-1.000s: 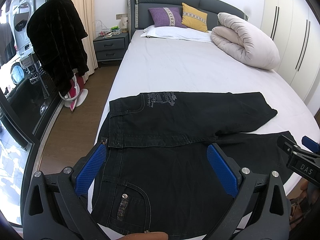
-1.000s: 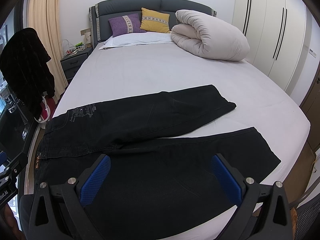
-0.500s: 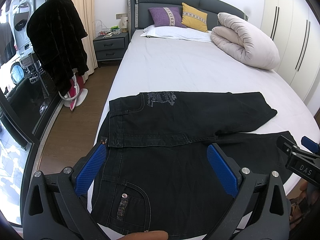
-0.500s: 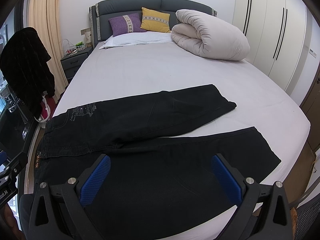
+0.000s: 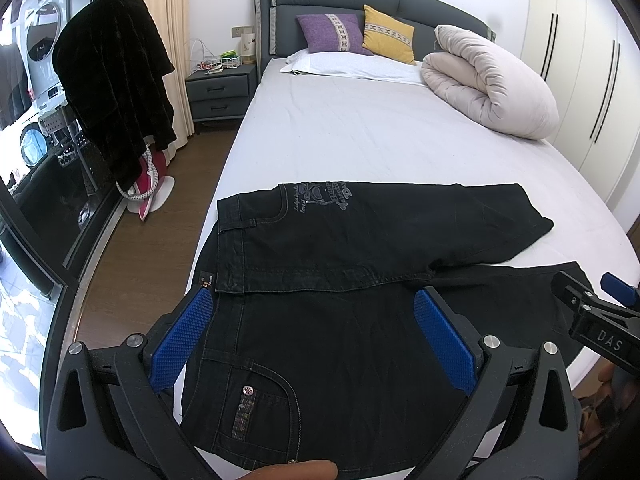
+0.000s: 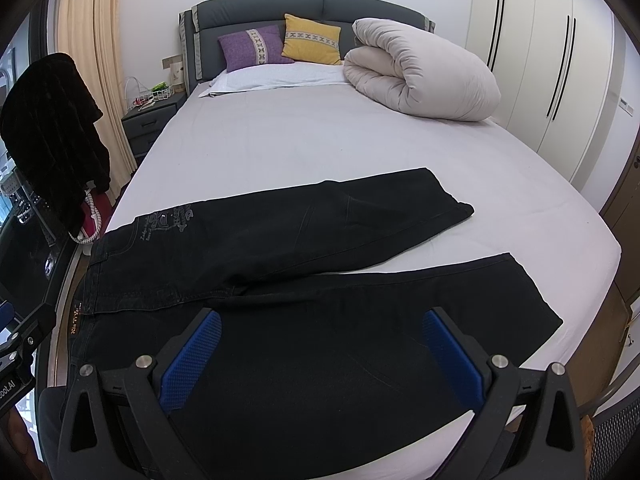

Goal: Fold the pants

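Observation:
Black jeans (image 5: 328,280) lie flat across the near end of the bed, waist to the left, legs spread apart to the right; they also show in the right wrist view (image 6: 304,280). The far leg ends at a hem (image 6: 456,208); the near leg ends at a hem (image 6: 532,304). My left gripper (image 5: 316,336) is open and empty, hovering over the waist and back pocket (image 5: 256,396). My right gripper (image 6: 320,356) is open and empty above the near leg. The right gripper also shows at the right edge of the left wrist view (image 5: 592,312).
The bed's grey sheet (image 6: 320,140) stretches behind the jeans. A rolled duvet (image 6: 420,80) and pillows (image 6: 280,46) lie at the headboard. A nightstand (image 5: 220,92) and a dark garment on a rack (image 5: 112,92) stand left. Wardrobe doors (image 6: 540,60) line the right.

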Tool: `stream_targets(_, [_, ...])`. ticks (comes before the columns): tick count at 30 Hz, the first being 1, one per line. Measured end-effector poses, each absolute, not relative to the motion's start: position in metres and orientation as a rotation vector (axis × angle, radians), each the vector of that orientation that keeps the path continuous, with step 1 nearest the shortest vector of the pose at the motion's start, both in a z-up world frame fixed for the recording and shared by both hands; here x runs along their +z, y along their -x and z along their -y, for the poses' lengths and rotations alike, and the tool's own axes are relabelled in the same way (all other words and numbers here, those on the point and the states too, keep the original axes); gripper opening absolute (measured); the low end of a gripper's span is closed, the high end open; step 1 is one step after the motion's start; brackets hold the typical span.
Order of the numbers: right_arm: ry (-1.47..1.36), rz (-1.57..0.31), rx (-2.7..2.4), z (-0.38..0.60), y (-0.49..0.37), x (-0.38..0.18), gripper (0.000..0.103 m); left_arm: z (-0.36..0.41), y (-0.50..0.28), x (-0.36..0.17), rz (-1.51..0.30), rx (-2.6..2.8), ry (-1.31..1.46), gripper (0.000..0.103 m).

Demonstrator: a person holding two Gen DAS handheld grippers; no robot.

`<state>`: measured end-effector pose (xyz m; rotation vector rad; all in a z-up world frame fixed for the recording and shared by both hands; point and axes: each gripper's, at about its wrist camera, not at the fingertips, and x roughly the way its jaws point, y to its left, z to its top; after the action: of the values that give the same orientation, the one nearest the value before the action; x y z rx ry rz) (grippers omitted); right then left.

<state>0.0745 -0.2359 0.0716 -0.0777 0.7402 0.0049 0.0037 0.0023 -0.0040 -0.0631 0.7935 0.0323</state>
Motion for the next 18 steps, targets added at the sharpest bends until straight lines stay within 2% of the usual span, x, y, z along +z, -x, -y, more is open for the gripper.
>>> stream_targets(18, [0.09,-0.763,0.032,0.229,-0.079,0.059,0.103,0.017,-0.003,-0.029,-0.777,-0.01,0.002,0.103])
